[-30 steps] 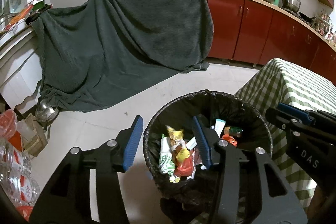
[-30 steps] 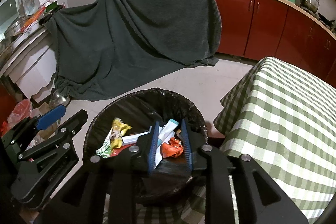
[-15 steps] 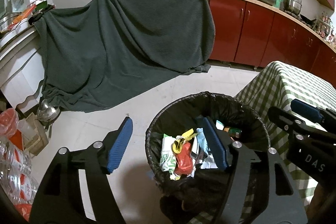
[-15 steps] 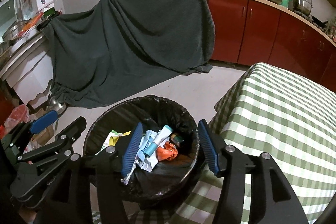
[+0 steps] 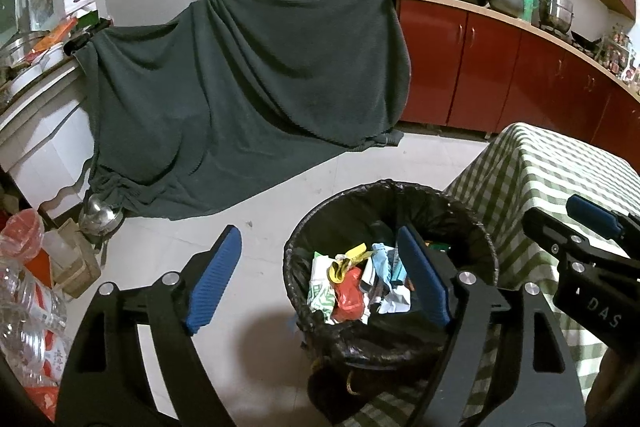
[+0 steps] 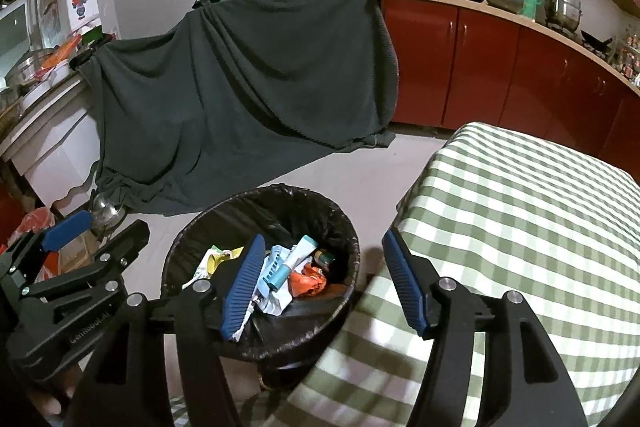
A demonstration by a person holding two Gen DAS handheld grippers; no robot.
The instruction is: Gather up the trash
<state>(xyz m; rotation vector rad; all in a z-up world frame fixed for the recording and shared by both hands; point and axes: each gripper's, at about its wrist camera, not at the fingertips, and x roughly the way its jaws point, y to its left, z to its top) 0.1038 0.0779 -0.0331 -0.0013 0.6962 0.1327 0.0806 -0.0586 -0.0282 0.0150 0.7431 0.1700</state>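
Drop step looked done: both the left gripper (image 5: 320, 279) and right gripper (image 6: 324, 285) were opening with nothing between the jaws, trash (image 5: 360, 281) lay in the bin (image 5: 472, 227) at lower center; next move calls for finding more trash.

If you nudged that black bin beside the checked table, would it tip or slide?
Probably slide before tipping: the bin looks wide and squat, and the floor tiles look smooth. It likely feels light, holding only crumpled wrappers. Its liner is floppy and would crumple.
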